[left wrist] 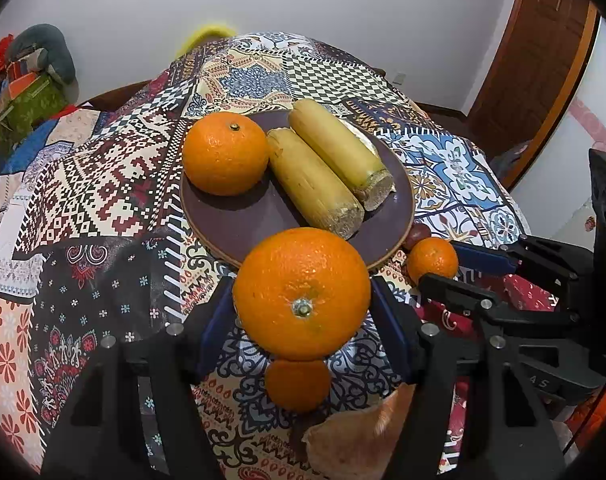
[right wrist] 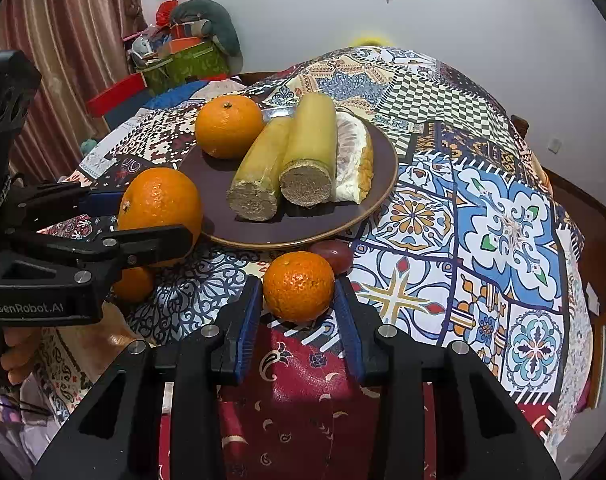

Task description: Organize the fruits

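1. A dark plate (left wrist: 231, 220) sits on a bench covered in a patchwork cloth (left wrist: 103, 184); it serves as the collecting spot, and every place below is given relative to it.
2. On the plate lie an orange (left wrist: 225, 153) at its far left, two cut yellow stalks (left wrist: 315, 184) side by side across the middle, and, seen only from the right wrist view, a peeled citrus wedge (right wrist: 355, 160) against the stalks on the plate's right side.
3. The left gripper (left wrist: 301, 296) clasps a large orange (left wrist: 301, 294) between its blue fingers (left wrist: 213, 320), holding it raised at the plate's near rim, probably so it can be set down beside the fruit already there.
4. Below that held orange, on the cloth just in front of the plate, rests a small orange (left wrist: 297, 384), not yet gathered.
5. The right gripper (right wrist: 299, 300) is at the plate's near right edge, its fingers (right wrist: 247, 320) straddling a tangerine (right wrist: 298, 286) that rests on the cloth. They sit close on both sides, but I cannot tell whether they are pressing it or have not yet closed.
6. A small dark red fruit (right wrist: 335, 254) lies touching the tangerine, between it and the plate's rim.
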Demonstrator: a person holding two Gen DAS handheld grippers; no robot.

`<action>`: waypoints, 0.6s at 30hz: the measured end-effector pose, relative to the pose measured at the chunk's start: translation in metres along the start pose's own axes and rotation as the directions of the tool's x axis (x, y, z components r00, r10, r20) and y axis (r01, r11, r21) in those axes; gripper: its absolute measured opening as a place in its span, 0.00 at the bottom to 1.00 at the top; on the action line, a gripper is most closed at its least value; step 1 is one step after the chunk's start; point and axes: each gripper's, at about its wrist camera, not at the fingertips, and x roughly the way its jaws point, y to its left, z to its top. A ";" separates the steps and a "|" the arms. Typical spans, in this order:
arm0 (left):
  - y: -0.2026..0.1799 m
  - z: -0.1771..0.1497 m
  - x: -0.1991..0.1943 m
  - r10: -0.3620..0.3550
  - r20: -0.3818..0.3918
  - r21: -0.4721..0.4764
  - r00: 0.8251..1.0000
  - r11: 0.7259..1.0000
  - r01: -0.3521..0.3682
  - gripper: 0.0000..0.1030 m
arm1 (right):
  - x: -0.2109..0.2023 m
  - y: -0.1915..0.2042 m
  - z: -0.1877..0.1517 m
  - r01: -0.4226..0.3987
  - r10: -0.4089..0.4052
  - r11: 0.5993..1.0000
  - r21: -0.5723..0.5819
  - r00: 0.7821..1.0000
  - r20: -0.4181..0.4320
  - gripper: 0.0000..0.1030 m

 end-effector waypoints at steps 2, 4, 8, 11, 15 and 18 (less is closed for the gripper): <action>0.002 0.001 -0.004 -0.009 0.007 -0.002 1.000 1.000 0.009 0.64 | -0.003 0.000 0.001 -0.009 0.009 1.000 0.005 1.000 0.010 0.33; 0.006 0.002 -0.011 -0.022 0.028 -0.008 0.999 1.000 0.022 0.64 | -0.009 -0.001 0.001 -0.013 0.012 1.000 0.009 1.000 0.026 0.33; 0.014 0.010 -0.027 -0.013 0.063 -0.021 0.998 1.000 0.015 0.64 | -0.018 -0.002 0.005 -0.013 0.012 1.000 0.009 0.999 0.053 0.33; 0.016 0.015 -0.035 0.011 0.091 -0.017 0.996 1.000 -0.009 0.64 | -0.023 -0.004 0.011 -0.003 0.002 1.000 0.008 0.998 0.070 0.33; 0.018 0.023 -0.041 0.029 0.113 -0.017 0.993 0.999 -0.027 0.64 | -0.028 -0.009 0.020 0.007 -0.008 1.000 0.015 0.995 0.097 0.33; 0.021 0.028 -0.038 0.035 0.113 -0.038 0.993 0.999 -0.031 0.64 | -0.030 -0.014 0.028 0.019 -0.020 1.000 0.016 0.993 0.115 0.33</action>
